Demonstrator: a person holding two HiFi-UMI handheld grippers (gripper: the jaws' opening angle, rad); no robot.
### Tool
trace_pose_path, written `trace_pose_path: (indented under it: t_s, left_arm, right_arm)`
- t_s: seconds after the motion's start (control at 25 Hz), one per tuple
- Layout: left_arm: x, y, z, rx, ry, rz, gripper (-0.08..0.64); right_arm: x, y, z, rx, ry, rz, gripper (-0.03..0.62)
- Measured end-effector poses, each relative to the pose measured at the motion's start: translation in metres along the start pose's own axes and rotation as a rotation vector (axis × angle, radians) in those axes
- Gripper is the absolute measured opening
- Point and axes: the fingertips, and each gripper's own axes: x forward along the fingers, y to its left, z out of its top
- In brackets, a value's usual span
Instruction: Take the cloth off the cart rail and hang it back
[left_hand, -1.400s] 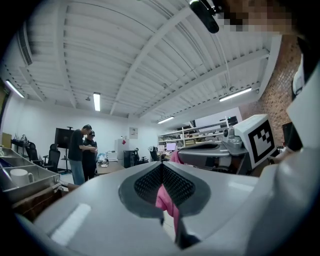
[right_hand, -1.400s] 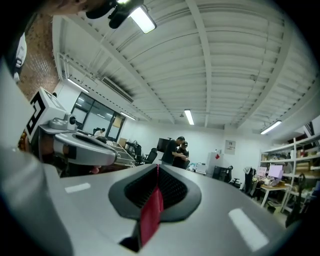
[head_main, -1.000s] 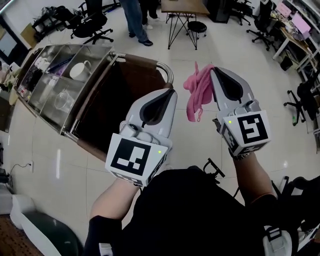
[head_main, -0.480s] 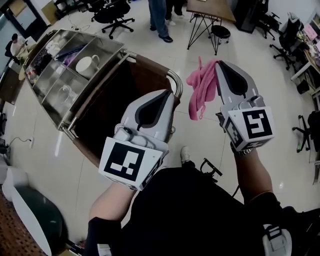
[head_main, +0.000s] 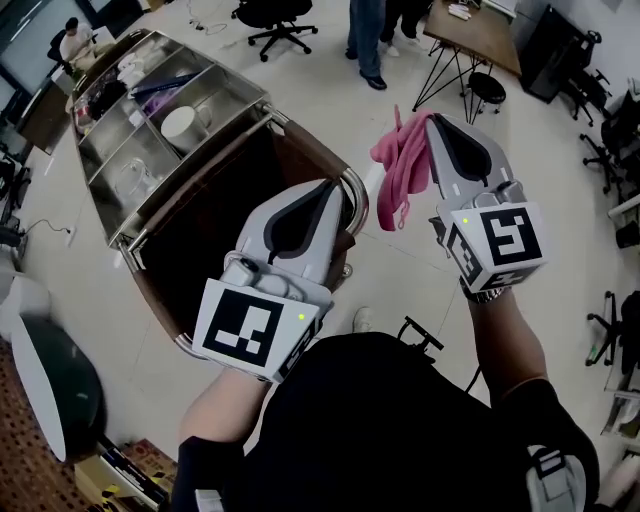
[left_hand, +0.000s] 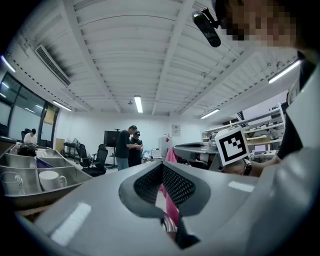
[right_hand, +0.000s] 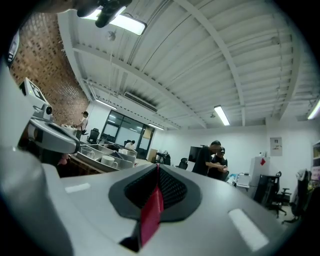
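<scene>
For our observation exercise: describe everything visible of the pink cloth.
The pink cloth looks soft and thin, bunched into long folds. The shut jaws of the right gripper pinch its upper part; the rest hangs limp in mid-air beside the cart rail, seemingly clear of it.

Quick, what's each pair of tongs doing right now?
Left tongs: closed, empty.
Right tongs: closed on the pink cloth.
</scene>
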Motion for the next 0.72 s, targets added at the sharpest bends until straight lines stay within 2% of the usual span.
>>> trace_pose_path:
  t_s: [0.08, 0.12, 0.24, 0.44, 0.56, 0.72]
  left_arm:
    - [0.010, 0.008, 0.006, 0.029, -0.069, 0.038, 0.000]
    - [0.013, 0.011, 0.003, 0.027, -0.067, 0.055, 0.000]
    - [0.016, 0.016, -0.018, -0.017, 0.023, 0.092, 0.000]
    - [0.014, 0.032, -0.018, -0.022, 0.016, 0.159, 0.000]
    - [0.009, 0.046, -0.011, 0.004, -0.033, 0.206, 0.000]
    - [-0.003, 0.057, -0.027, -0.027, 0.029, 0.248, 0.000]
  right_arm:
    - [0.012, -0.004, -0.008, 0.009, -0.008, 0.031, 0.009]
    - [0.017, -0.004, -0.011, 0.011, -0.013, 0.048, 0.009]
    - [0.033, -0.002, -0.021, 0.003, -0.017, 0.097, 0.009]
    - [0.057, 0.005, -0.027, 0.015, -0.020, 0.153, 0.009]
    - [0.072, 0.019, -0.024, 0.017, -0.043, 0.203, 0.009]
    - [0.086, 0.052, -0.025, 0.014, -0.070, 0.288, 0.009]
